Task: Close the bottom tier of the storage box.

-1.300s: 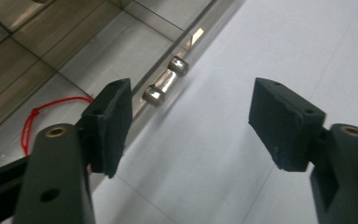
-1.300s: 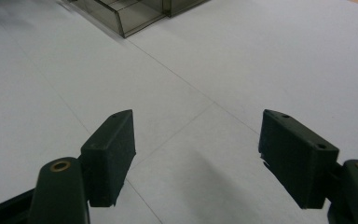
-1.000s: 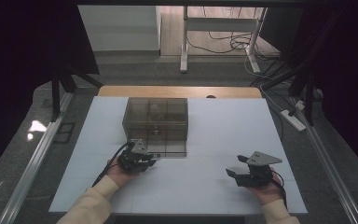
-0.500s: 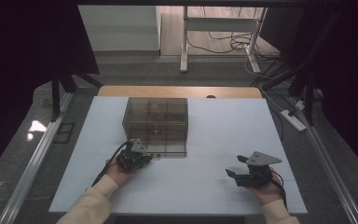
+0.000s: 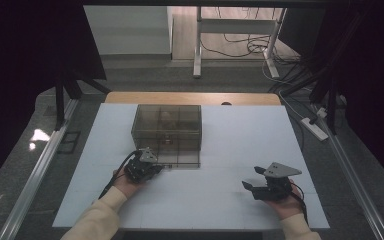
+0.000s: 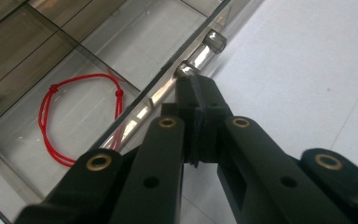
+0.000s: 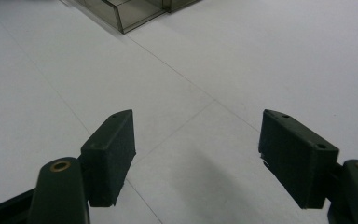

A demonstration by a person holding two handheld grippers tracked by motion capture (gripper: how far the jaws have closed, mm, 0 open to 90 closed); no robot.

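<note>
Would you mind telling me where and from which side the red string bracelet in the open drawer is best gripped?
Grip the red string bracelet at one strand of its loop, probably near the knots, coming straight down from above. It lies flat in an open-topped compartment of the drawer, whose walls and metal handle block any approach from the side.

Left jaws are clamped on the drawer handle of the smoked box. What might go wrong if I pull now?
1. The left gripper pinches the metal handle near one end, so the drawer may skew and jam.
2. The box stands unheld while the right gripper sits open and apart from it, so the box may slide along.
3. A jerk could toss the red cord bracelet lying loose in the drawer.
</note>
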